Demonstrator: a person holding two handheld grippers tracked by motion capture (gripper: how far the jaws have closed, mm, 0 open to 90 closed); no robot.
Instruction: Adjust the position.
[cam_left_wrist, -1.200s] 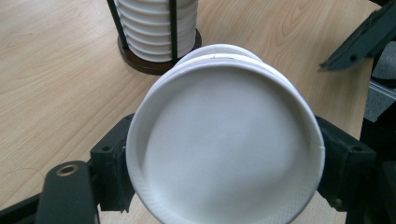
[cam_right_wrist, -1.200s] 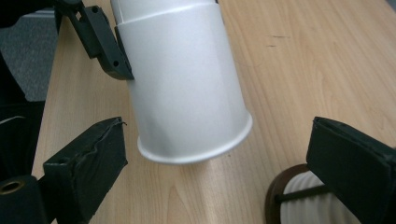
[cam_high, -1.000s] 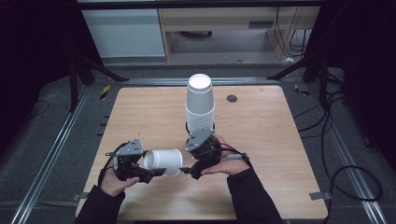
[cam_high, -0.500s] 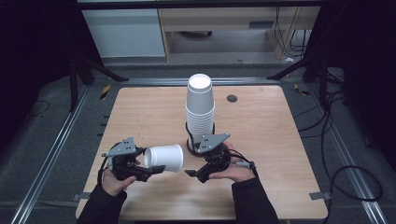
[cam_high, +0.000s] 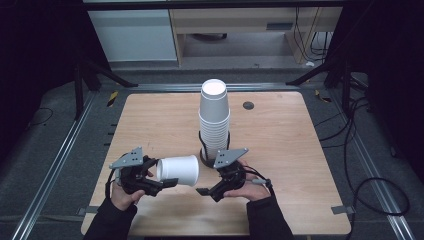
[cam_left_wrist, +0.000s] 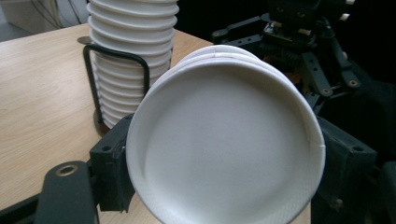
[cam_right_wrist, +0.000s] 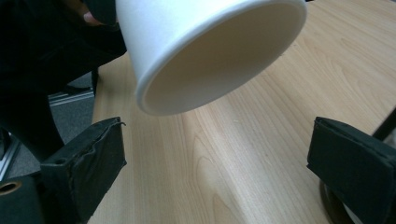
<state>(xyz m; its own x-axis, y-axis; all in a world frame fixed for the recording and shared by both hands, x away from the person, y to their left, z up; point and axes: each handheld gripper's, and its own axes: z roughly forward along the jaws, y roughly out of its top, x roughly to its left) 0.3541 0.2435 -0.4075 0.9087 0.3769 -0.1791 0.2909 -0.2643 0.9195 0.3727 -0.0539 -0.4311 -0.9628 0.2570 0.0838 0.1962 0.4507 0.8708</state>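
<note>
A white paper cup lies on its side just above the table, mouth pointing right. My left gripper is shut on its base end. In the left gripper view the cup's bottom faces the camera, with a black jaw pressed to each side of it. My right gripper is just right of the cup's mouth, open and holding nothing. In the right gripper view the cup's open mouth hangs above the wide gap between the pads. A tall stack of white cups stands behind in a black wire holder.
The wooden table has a small dark round hole cover at the back right. Metal rails and cables run along the floor beside the table. The stack's holder base sits close to my right jaw.
My right gripper has drawn back a little from the cup's mouth towards the front edge. The left gripper and its cup have barely moved.
</note>
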